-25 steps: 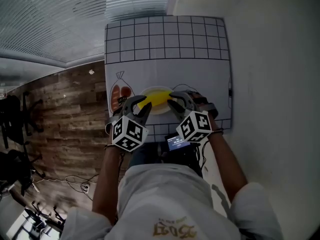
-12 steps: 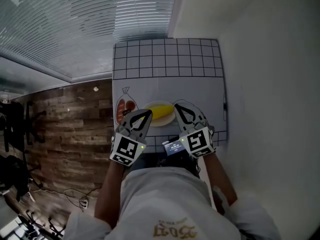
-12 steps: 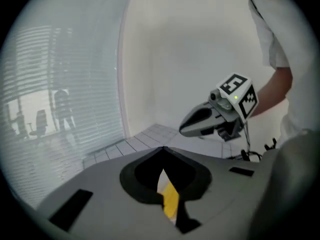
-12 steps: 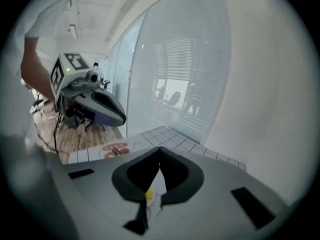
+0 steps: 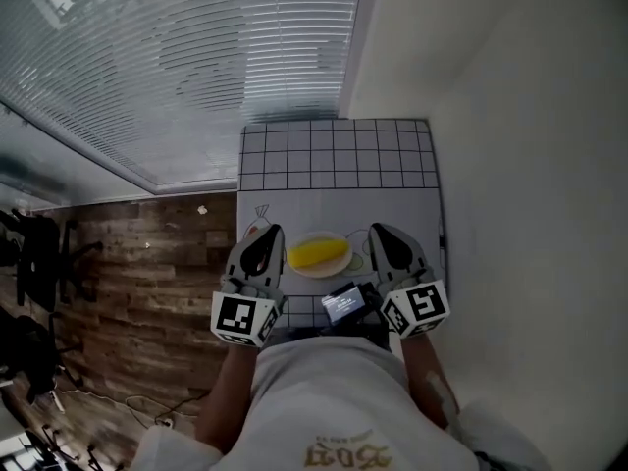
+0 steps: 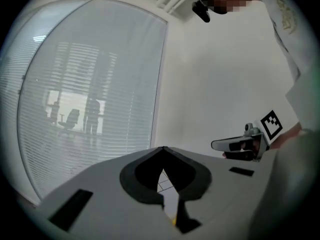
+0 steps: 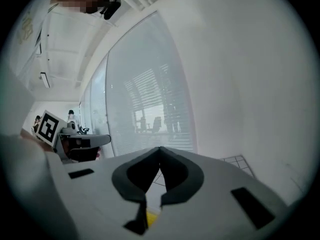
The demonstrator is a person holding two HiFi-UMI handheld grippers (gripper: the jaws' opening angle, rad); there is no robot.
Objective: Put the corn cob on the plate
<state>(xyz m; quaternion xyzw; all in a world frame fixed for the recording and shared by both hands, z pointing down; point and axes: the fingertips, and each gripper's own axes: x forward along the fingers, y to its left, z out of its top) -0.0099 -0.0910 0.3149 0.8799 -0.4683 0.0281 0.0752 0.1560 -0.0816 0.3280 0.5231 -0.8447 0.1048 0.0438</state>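
Observation:
The yellow corn cob lies on the pale round plate near the front of the white gridded table mat. My left gripper hangs just left of the plate, lifted above the table, its jaws shut with nothing in them. My right gripper hangs just right of the plate, likewise shut and empty. In the left gripper view the tips meet, and a sliver of yellow corn shows below them. In the right gripper view the tips also meet above a bit of corn.
A printed bag picture lies on the mat by the left gripper. A small lit screen sits at the table's front edge. A blind-covered glass wall stands to the left, a white wall to the right, wooden floor below.
Both grippers closed, rose off the table and spread apart from the plate, turning to point level. The corn stayed on the plate. The head view tilted up, showing more of the window.

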